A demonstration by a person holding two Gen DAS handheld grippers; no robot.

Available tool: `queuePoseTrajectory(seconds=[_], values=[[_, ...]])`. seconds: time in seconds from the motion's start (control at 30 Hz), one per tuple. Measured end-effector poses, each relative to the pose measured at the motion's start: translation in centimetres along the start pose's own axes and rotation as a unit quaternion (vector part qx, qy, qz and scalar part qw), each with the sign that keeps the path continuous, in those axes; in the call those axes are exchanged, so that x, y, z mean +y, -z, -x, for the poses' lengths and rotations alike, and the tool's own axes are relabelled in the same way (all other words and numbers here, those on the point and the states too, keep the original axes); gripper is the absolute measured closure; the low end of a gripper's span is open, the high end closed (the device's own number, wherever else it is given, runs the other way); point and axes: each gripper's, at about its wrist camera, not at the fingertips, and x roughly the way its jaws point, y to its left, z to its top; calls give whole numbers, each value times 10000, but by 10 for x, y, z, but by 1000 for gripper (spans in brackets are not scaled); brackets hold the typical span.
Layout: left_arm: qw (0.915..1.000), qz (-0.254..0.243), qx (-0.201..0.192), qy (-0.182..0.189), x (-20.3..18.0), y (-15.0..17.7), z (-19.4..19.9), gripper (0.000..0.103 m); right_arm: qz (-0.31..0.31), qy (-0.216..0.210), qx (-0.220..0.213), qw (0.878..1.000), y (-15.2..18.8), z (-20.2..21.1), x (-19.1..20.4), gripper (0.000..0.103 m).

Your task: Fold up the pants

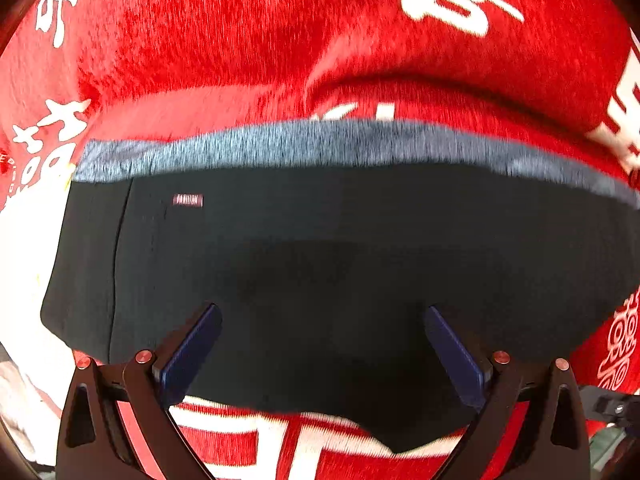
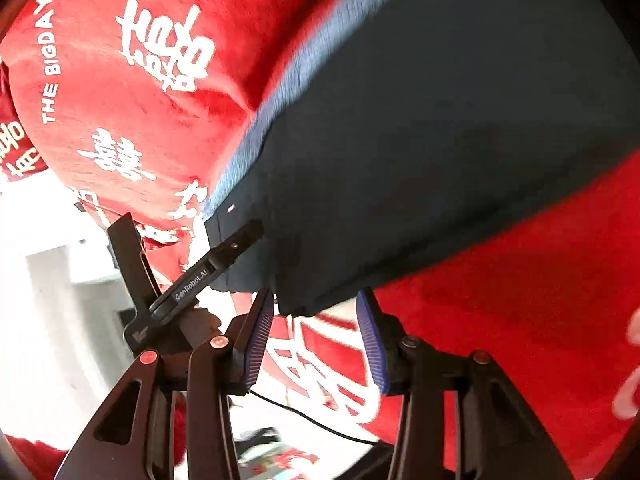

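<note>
Both gripper (image 1: 322, 320) (image 2: 316, 304) jaws apart, unclenched, over smooth dark pants (image 1: 320, 240) on plush red blanket (image 1: 200, 40).

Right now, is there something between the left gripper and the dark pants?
Nothing visible. The left gripper hangs open directly over the dark pants on the red blanket; only air lies between.

Pants (image 1: 340, 240): dark navy, near black, folded into broad flat band. Blue-grey fuzzy lining strip (image 1: 280, 146) exposed along far edge. Small pale label (image 1: 187, 200) near left end, vertical seam beside it. Lie flat on red plush blanket (image 1: 200, 40) printed with white characters. Right wrist view: near corner (image 2: 296, 300) of pants hangs over white-and-red print.
</note>
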Motion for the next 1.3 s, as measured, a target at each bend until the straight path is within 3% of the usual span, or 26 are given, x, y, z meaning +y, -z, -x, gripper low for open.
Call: queuePoseTrajectory(seconds=[0.1,0.2,0.33,0.6,0.63,0.67,0.87,1.0,1.13,1.2,1.27,1.3], values=[[9999,58,45,72,2,6,2,1,-182,-242,-79,9995,-4,-28,-1,56],[9999,126,34,90,10,7,0,1,-168,-107,-82,9998,-7,-39,-3,56],[9993,328,-11,154,22,4,1,1,-199,-97,-51,9997,4,-16,-10,56],[9988,449,13,205,27,2,-6,1,-435,-296,-100,9986,1,-30,-6,57],[9990,390,24,204,24,2,-7,1,-472,-289,-125,9984,1,-30,-6,71],[9993,309,48,213,20,2,-10,1,-420,-186,-201,9987,2,-27,-3,95],[9977,-664,134,43,-20,36,-12,1,164,316,-445,9984,18,-12,16,97],[9981,-603,-100,-33,-23,53,-9,1,39,720,-302,9969,30,-23,-2,99],[9988,-471,-62,68,-20,52,-11,1,237,759,-277,9964,39,-14,0,95],[9981,-606,-143,-27,-24,54,-9,1,326,858,-428,9949,35,-2,4,83],[9976,-665,-157,-109,-28,57,-4,1,255,864,-686,9936,28,12,3,62],[9977,-649,-137,-116,-28,56,-4,1,168,835,-827,9929,22,19,0,61]])
